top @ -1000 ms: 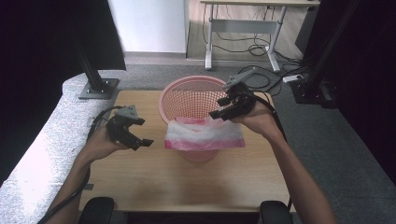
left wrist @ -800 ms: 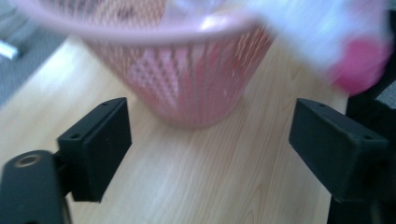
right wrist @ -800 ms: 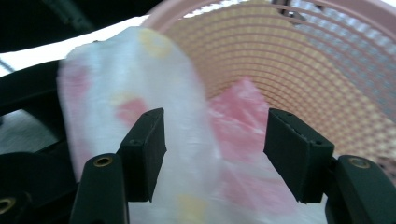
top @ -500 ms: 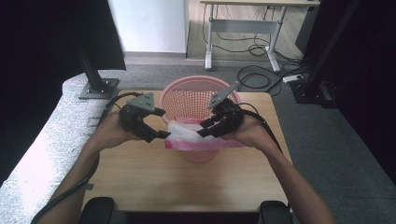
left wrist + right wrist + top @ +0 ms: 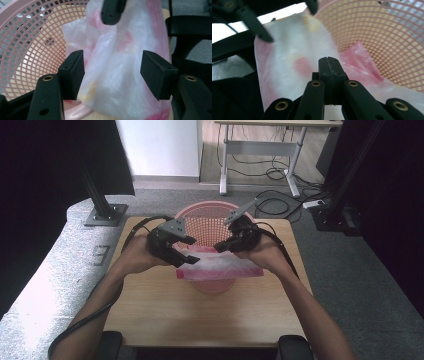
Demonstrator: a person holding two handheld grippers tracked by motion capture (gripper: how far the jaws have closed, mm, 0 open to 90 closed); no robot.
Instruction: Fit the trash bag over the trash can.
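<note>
A pink mesh basket (image 5: 212, 222) stands on the wooden desk (image 5: 165, 315), towards its far edge, and a thin pink-and-white plastic bag (image 5: 225, 266) is draped over the near rim of it, hanging partway down the outside wall. The person's two hands come in from below, one on each side of the bag.

The right gripper (image 5: 221, 247) sits over the bag's upper edge at the basket's rim. In the right gripper view its fingers (image 5: 329, 72) are pressed flat together, and the bag's film lies right against them; whether a fold is actually pinched between them I cannot tell, since no film shows in the seam.

The left gripper (image 5: 189, 250) is at the bag's left end, just beside the basket's rim. Its fingers (image 5: 73, 72) have just been closing but stand partly apart, with the bag (image 5: 117, 75) bulging between them. The left pad appears to sit against the plastic, while the right pad stands clear of it, so the film is not clamped. The tip of the other gripper shows at the top of that view, against the bag's upper part.

Cables trail from both grippers back across the desk. Behind the desk there is grey carpet and a second desk with wires beneath it.
</note>
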